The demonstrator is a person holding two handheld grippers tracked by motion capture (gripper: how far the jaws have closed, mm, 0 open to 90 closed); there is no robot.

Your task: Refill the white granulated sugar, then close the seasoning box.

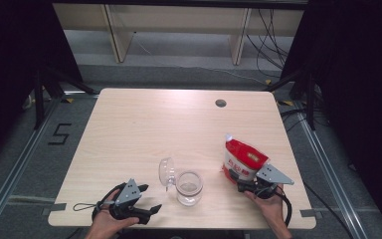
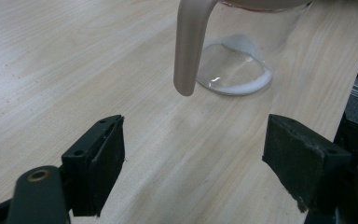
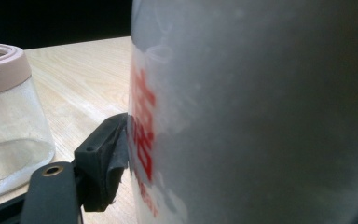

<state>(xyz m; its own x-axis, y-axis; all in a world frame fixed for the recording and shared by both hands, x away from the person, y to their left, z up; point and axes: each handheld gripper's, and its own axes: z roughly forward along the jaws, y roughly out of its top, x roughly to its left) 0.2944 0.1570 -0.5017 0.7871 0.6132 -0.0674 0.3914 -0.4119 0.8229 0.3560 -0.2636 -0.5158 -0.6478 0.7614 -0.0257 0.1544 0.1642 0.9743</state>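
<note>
A clear glass jar [image 1: 189, 188] stands near the table's front edge, its hinged lid [image 1: 166, 173] swung open to its left. In the left gripper view the jar's base [image 2: 235, 70] holds a thin white residue, and a beige lid part [image 2: 191, 46] hangs in front of it. My left gripper [image 1: 151, 209] lies left of the jar, open and with nothing in it [image 2: 193, 158]. A red and white bag [image 1: 243, 159] stands tilted to the right of the jar. My right gripper [image 1: 238, 179] is shut on its lower part; one pad [image 3: 105, 158] presses the bag [image 3: 261, 116], with the jar [image 3: 9, 121] beside.
The light wooden table [image 1: 154, 124] has a round cable hole [image 1: 221, 103] near its far edge. Black curtains flank both sides. A floor marking "5" [image 1: 59, 133] lies left of the table, and cables trail on the floor at the far right.
</note>
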